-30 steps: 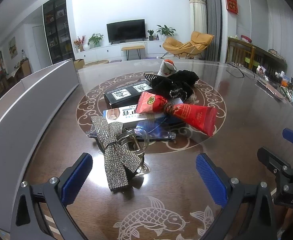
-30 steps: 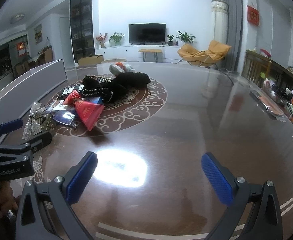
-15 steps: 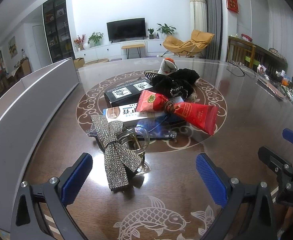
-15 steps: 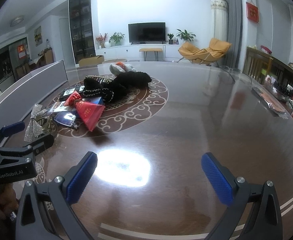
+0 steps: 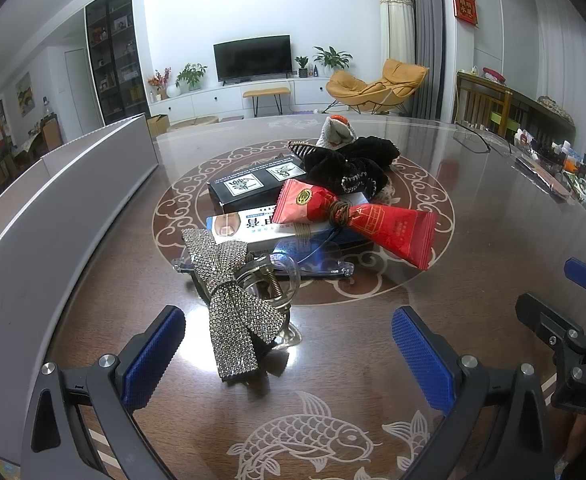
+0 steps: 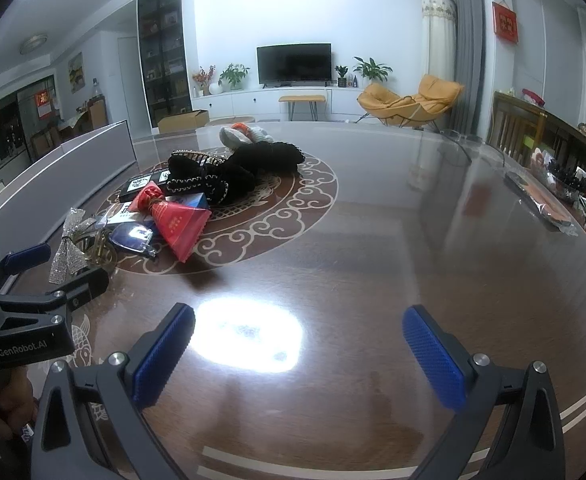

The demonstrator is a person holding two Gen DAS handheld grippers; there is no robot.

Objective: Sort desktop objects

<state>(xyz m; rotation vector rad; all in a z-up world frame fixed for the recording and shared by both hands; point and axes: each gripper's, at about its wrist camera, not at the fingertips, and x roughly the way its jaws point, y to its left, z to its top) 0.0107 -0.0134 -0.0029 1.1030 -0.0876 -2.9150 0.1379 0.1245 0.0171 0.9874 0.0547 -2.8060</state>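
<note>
1. Setting: a living room with a television (image 5: 252, 57) on the far wall and an orange lounge chair (image 5: 377, 85). My work surface is a glossy dark table (image 6: 373, 248) with a pale scroll medallion and fish motifs inlaid.
2. Containers: I see a long grey open-topped box (image 5: 53, 216) along the table's left edge; its inside is hidden from both of my cameras, so I cannot tell its contents.
3. Pile, on the medallion: a rhinestone bow hair clip (image 5: 229, 300) lies nearest me, with a clear claw and spring under it, just ahead of my left gripper (image 5: 289, 354).
4. Behind the bow: clear-framed glasses (image 5: 313, 258) with blue-tinted lenses, touching a white and blue printed carton (image 5: 253, 226).
5. On top of the carton: a red foil packet (image 5: 353, 220), cinched at its middle by a brown hair tie (image 5: 339, 212).
6. Further back: a black box (image 5: 253, 184) with two white labels, black knitted items (image 5: 353, 168) with pale stitching, a dark comb-like clip (image 5: 299, 146), and a grey and orange knit piece (image 5: 337, 130).
7. Left gripper: blue pads spread wide, holding nothing.
8. Right gripper (image 6: 299, 354): also spread wide and empty, over bare table well right of the pile.
</note>
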